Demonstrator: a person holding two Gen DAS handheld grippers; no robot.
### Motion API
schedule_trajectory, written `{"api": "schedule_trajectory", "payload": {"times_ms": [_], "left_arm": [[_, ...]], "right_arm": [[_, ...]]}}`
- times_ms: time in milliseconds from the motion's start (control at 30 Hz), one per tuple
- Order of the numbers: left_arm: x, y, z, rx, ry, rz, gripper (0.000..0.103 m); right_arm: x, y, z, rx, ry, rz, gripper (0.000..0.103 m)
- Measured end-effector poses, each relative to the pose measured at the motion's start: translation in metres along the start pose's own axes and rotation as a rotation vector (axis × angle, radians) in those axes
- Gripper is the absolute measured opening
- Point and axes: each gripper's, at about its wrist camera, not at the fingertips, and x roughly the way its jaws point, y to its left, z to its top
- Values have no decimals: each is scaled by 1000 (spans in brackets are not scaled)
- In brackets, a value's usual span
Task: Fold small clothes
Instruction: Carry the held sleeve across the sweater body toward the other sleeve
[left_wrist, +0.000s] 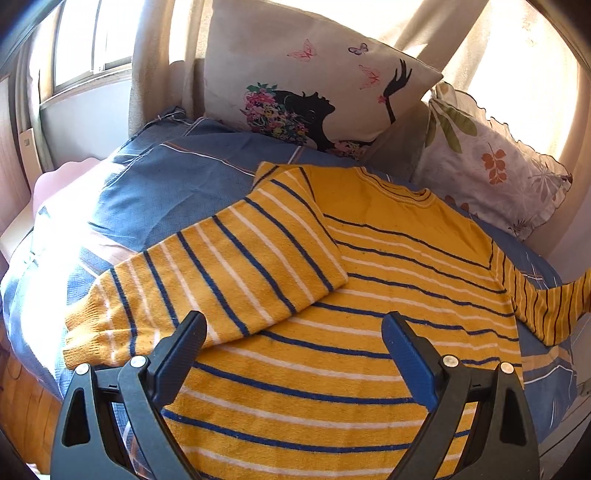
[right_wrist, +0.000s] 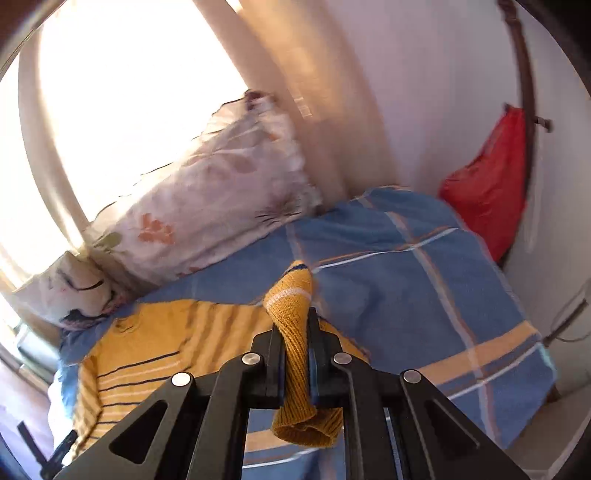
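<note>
right gripper (right_wrist: 293, 343) clamps the yellow sweater's cuff (right_wrist: 293, 354); left gripper (left_wrist: 293, 332) gapes wide, empty.

The sweater (left_wrist: 369, 295) lies on the bed (left_wrist: 166, 177) just ahead of the left fingers (left_wrist: 184, 343), one sleeve (left_wrist: 221, 266) folded across it. Two pillows (left_wrist: 314, 92) stand behind it. The other sleeve's cuff (right_wrist: 295, 354) sits between the right fingers (right_wrist: 275, 350).

Pillows (left_wrist: 321, 85) wall the bed's far edge; blue bedspread (right_wrist: 406, 266) lies open beside them.
</note>
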Motion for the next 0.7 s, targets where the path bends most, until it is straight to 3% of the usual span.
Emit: {"api": "schedule_trajectory", "payload": {"times_ms": [167,333,500,700], "left_arm": [[-3,17,-2,-25,1,14,95],[-8,43,-6,-59,-3,60,95],[-12,76,-9,-115,-4,110,95],[-11,102,-11,-167,-8,138,95]], "right_arm": [[73,128,-16,-125,175,282,11],[150,247,-56,-231,344,451,11],[204,328,-105,-320,442,501,11],[251,364,-132,-347,489,456,13]]}}
